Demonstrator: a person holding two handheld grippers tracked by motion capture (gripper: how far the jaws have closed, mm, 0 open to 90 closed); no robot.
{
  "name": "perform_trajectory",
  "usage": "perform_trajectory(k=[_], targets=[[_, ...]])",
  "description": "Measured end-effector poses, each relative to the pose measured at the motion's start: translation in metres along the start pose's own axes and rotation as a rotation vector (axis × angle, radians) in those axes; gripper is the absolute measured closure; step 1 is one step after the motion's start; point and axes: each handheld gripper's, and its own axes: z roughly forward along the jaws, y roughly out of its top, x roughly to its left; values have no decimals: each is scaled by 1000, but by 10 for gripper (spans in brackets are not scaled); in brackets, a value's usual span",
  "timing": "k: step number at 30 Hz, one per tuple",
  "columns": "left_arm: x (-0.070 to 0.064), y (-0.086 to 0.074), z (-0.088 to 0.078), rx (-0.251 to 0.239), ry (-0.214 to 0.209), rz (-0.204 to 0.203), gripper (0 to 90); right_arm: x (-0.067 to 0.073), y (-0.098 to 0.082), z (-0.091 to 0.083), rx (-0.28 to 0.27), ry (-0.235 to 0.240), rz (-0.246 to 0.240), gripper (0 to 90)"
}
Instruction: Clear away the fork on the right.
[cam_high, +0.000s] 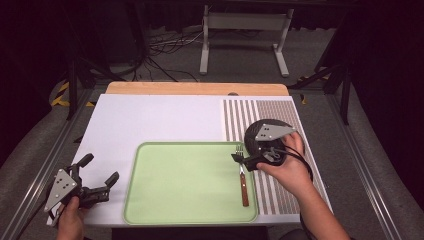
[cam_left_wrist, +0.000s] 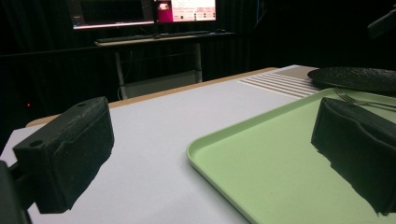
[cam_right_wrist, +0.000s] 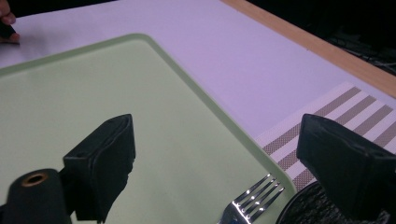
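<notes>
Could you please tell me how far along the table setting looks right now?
Done: the wooden-handled metal fork lies on the pale green tray, beside the black round plate. In hand: nothing; the right hand-held gripper hovers open over the fork, the left hand-held gripper open. Left: unclear.

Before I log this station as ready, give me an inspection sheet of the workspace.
Surface: white table, striped mat at right.
Job's things: green tray; fork on its right edge; dark plate on the mat.
Clutter: nothing seen.
Grippers: left gripper open, beside the tray; right gripper open over the fork.
Cables: one from the right gripper; more on the floor behind.
Surroundings: dark room, desk with monitors.
</notes>
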Motion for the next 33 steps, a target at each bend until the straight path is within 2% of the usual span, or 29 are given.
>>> perform_trajectory(k=[4, 13, 23, 33], targets=[[0, 0, 0, -1, 2, -3, 0, -1, -9, -16, -79, -13, -3, 115], [0, 0, 0, 0, 3, -2, 0, -5, -29, -42, -168, -29, 5, 110], [0, 0, 0, 0, 5, -2, 0, -10, -55, -57, -217, -61, 35, 108], [0, 0, 0, 1, 6, -1, 0, -16, -84, -65, -235, -89, 62, 105]])
